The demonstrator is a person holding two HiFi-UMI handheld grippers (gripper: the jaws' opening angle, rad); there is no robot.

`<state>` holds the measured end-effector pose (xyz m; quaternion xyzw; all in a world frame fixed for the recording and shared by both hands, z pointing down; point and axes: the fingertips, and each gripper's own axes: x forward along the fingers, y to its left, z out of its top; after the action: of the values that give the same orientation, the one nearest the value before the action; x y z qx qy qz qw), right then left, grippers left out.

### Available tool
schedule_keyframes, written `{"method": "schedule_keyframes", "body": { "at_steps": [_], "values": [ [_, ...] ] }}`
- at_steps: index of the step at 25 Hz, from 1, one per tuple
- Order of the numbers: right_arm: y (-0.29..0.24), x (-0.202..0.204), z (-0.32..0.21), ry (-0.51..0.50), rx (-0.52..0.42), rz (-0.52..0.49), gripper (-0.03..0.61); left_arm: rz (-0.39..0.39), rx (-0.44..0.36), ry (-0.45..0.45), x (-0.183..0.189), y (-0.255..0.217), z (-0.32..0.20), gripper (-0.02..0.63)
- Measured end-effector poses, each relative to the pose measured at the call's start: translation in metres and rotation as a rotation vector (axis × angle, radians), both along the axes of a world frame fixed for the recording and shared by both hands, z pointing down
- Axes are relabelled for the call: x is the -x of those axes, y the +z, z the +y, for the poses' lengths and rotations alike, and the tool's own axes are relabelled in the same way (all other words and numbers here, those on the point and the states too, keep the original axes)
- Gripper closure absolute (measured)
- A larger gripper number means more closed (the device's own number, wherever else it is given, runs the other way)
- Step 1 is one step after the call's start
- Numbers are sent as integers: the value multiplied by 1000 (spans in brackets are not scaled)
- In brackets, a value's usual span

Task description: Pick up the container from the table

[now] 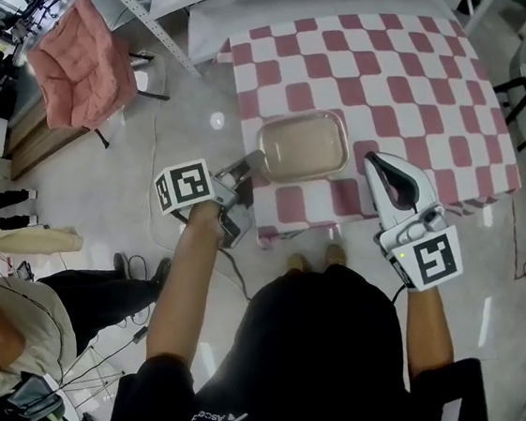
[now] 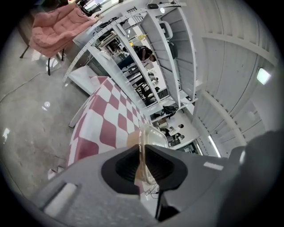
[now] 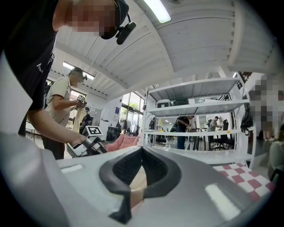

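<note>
- Clear plastic with a beige tint, the container point(image 1: 303, 145) is over the near left part of the desk point(image 1: 427, 91), above the red-and-white checked cloth point(image 1: 394, 50). Its near left corner sits in the left tool point(image 1: 252, 163).
- The left tool is narrow. Its pads press on the thin rim of the container, which stands edge-on between them in the left gripper view.
- I judge that the grasp is made. The container seems to be raised off the cloth, but I cannot tell this for sure. What is left is to bring it well clear of the desk.
- The left forearm point(image 1: 188, 272) reaches forward from the body, and its tool points a little downward at the desk's edge.
- The right tool point(image 1: 381, 164) is near the container's right side but apart from it. Its jaws are together on nothing, and it points about level.
</note>
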<state>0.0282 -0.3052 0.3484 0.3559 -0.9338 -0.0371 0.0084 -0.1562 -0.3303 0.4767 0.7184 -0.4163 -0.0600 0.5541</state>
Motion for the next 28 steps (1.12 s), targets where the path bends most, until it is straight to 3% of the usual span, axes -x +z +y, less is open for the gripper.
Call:
{"method": "schedule_keyframes", "body": {
  "at_steps": [9, 28],
  "values": [
    [2, -21, 21, 15, 3, -30, 575, -36, -114, 12, -15, -46, 23, 565],
    [-6, -24, 33, -6, -25, -19, 575, -27, -130, -5, -22, -52, 36, 566]
  ]
}}
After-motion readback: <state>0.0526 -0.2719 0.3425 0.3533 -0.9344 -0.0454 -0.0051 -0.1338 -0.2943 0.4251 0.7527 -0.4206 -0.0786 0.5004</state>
